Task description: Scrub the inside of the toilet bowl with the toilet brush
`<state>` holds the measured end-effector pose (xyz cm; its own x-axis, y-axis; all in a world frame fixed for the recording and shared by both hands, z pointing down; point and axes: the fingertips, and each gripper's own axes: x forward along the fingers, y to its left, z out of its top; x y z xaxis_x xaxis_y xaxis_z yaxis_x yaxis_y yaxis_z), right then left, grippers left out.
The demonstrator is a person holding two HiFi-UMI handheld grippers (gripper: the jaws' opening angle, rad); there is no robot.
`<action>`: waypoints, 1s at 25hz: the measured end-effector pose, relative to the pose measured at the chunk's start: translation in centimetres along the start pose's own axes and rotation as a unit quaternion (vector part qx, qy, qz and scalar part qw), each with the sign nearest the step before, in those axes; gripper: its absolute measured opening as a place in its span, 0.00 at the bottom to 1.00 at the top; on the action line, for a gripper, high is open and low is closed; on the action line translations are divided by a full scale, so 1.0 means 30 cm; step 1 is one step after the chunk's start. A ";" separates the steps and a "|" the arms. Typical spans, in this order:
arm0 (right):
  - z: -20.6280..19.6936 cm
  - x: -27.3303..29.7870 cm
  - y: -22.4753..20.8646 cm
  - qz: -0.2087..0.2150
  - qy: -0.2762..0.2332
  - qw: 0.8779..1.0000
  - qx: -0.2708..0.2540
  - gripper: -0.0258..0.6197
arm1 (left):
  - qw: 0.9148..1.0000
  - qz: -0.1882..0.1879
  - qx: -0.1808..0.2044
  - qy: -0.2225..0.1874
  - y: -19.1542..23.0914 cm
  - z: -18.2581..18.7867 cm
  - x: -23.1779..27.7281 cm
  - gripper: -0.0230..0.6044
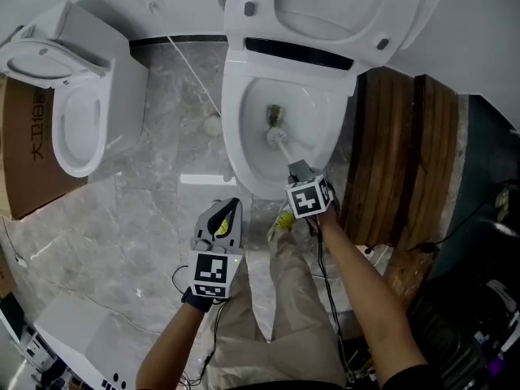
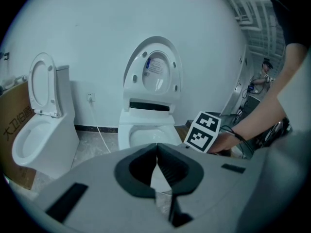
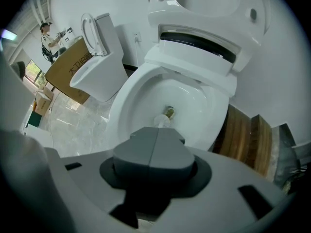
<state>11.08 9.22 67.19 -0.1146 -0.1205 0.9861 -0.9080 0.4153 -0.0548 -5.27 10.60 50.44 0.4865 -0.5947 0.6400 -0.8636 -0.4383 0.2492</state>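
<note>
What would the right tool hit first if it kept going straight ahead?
Likely the inside of the toilet bowl, low down; the right tool points there along the toilet brush it grips.

The head view looks steeply down on the toilet bowl [image 1: 313,108], upper centre. Both gripper views share it (right close, left farther back).

Count, head view.
- White ceramic toilets: 2, namely the centre toilet [image 1: 236,112] and the left toilet [image 1: 122,80].
- White-handled toilet brush [image 1: 281,143]: 1.
- Hand-held grey grippers: 2, namely the left gripper [image 1: 230,211] and the right gripper [image 1: 297,167].
- Brown cardboard box [image 1: 28,161]: 1.
- Dark wooden planks [image 1: 386,145]: 2, side by side.
- Thin white cable [image 1: 191,67] on the floor: 1.
</note>
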 end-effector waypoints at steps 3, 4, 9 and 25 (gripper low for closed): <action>-0.038 -0.041 0.041 0.007 0.005 1.000 0.001 0.28 | 1.000 -0.007 0.002 0.005 -0.015 -0.001 -0.011 0.06; -0.045 -0.057 0.051 0.010 0.007 1.000 0.001 0.28 | 1.000 -0.009 0.003 0.007 -0.021 0.004 -0.014 0.06; -0.076 -0.146 0.087 0.025 0.030 0.999 0.013 0.28 | 1.000 -0.024 0.012 0.005 -0.076 0.095 -0.075 0.06; -0.027 -0.638 0.137 0.010 -0.015 0.999 -0.031 0.28 | 0.998 -0.032 0.043 -0.015 -0.163 0.460 -0.339 0.06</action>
<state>9.86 13.97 48.21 -0.1456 -0.1392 0.9795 -0.8788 0.4730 -0.0634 -4.18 9.49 32.68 0.5444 -0.5832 0.6029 -0.8172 -0.5308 0.2245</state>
